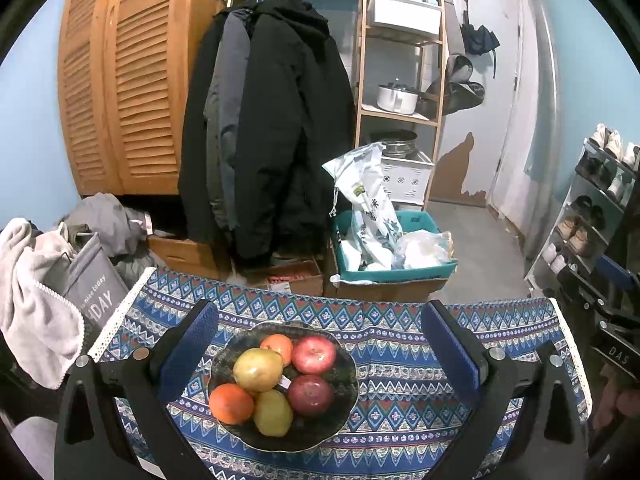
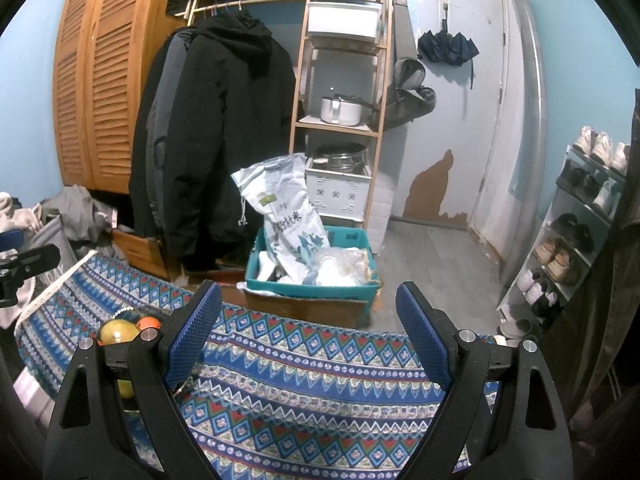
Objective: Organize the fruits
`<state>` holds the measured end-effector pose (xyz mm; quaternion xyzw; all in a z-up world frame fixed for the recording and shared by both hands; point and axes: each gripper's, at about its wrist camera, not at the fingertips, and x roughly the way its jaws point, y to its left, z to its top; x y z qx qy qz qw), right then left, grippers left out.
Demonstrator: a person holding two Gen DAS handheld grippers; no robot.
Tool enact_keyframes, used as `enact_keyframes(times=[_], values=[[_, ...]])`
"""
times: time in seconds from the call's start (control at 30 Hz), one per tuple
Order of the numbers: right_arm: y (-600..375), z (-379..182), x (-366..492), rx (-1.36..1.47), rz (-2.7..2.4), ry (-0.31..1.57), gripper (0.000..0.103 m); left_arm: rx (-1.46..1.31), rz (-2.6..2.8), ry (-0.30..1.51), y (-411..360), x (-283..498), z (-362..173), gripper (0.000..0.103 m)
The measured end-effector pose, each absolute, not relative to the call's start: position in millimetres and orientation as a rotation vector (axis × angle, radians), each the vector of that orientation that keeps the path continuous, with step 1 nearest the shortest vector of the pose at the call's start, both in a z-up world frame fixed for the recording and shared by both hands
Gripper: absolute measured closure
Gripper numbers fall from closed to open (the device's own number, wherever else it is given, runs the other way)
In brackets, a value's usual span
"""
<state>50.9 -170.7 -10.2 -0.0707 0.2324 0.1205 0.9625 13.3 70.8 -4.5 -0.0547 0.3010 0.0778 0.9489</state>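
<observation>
Filling dark bowl (image 1: 224,354), apples, oranges, pears

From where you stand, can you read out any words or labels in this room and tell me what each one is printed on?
"HDAY", with small script above it that seems to read "nice today": on the grey fabric bin left of the table.
"DAS": on a black part at the right edge of the left wrist view.
"米": the clearest large character on the white rice sack; its other characters and green label are too blurred.
</observation>
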Motion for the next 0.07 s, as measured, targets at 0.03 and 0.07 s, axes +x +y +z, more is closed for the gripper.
enact_keyframes(times=[0.03,0.07], values=[[-170.5,-10.1,50.9,-0.143,0.244,0.47,0.016,-0.111,0.157,0.614,70.2,13.9,-5.0,0.001],[-171.5,-10.7,50.8,-0.143,0.243,0.468,0.016,-0.111,0.157,0.617,70.3,14.6,-5.0,0.001]])
